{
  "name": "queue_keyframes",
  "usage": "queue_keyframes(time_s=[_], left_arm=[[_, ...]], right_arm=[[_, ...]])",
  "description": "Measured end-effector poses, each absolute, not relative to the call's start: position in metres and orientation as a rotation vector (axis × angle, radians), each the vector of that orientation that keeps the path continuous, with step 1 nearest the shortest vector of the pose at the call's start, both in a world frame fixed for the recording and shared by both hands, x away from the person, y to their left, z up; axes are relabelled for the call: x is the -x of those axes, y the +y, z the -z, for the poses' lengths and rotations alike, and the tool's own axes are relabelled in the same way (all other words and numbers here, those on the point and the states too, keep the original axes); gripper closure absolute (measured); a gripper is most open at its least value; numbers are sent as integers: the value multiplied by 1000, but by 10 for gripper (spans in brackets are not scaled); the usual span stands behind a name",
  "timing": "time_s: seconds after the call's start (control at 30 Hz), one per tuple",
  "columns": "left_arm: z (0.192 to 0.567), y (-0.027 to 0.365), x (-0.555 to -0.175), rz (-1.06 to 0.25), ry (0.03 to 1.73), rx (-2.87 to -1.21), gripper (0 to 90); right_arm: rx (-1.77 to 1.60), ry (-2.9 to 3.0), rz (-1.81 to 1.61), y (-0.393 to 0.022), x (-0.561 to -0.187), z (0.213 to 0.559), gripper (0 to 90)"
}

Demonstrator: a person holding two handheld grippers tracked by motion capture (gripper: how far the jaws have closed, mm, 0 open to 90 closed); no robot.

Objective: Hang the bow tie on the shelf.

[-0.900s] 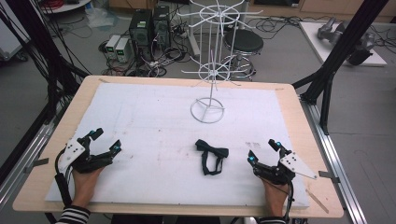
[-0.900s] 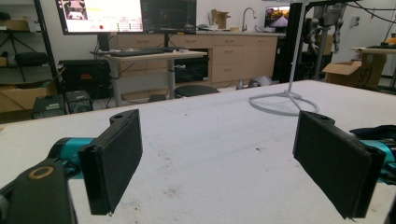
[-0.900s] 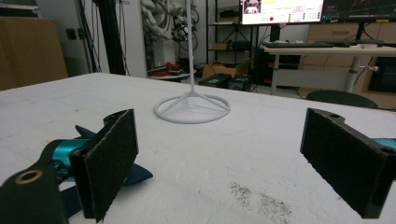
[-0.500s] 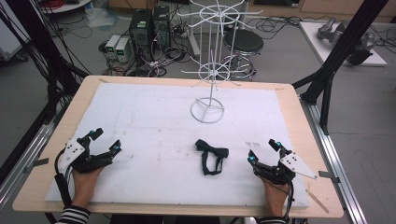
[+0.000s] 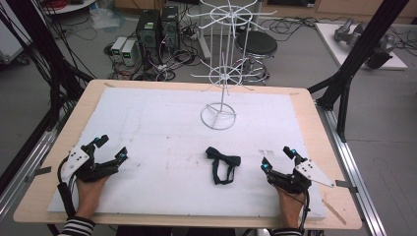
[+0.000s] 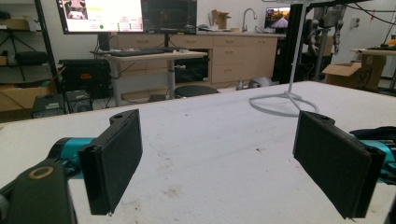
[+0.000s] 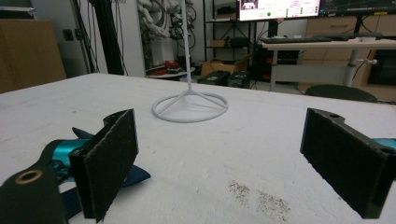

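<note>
Risk: the bow tie (image 5: 223, 164) is limp, with a loose strap loop; a pinch on the strap alone would probably let it dangle or snag the wire stand (image 5: 219, 78). It lies flat on the tabletop (image 5: 162, 128), just left of the right gripper (image 5: 279, 159), well apart from the left gripper (image 5: 111, 149). Both sets of fingers are spread wide and empty.

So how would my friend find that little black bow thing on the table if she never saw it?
Start at the big white board covering the wooden table, then find the tall white wire stand near its far edge. Come straight toward the person from the stand's round base, and the black bow tie lies flat there, nearer the right tool than the left. It is the one soft, dark, floppy thing on the white.
</note>
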State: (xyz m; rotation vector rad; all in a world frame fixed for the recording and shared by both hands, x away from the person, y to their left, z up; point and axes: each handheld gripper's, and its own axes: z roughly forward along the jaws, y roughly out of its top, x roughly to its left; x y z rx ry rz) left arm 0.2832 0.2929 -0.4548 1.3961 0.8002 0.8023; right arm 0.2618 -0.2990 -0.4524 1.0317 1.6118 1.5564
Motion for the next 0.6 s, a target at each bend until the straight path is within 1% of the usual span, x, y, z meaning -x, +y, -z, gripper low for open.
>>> queue_keyframes(time_s=[0.37, 0.6], left_arm=[[455, 293, -283, -802, 803, -1397, 161], [455, 293, -283, -803, 804, -1397, 161]], right_arm=[[-1045, 1607, -1562, -302, -263, 443, 104], [-1012, 1696, -1542, -293, -266, 430, 103]])
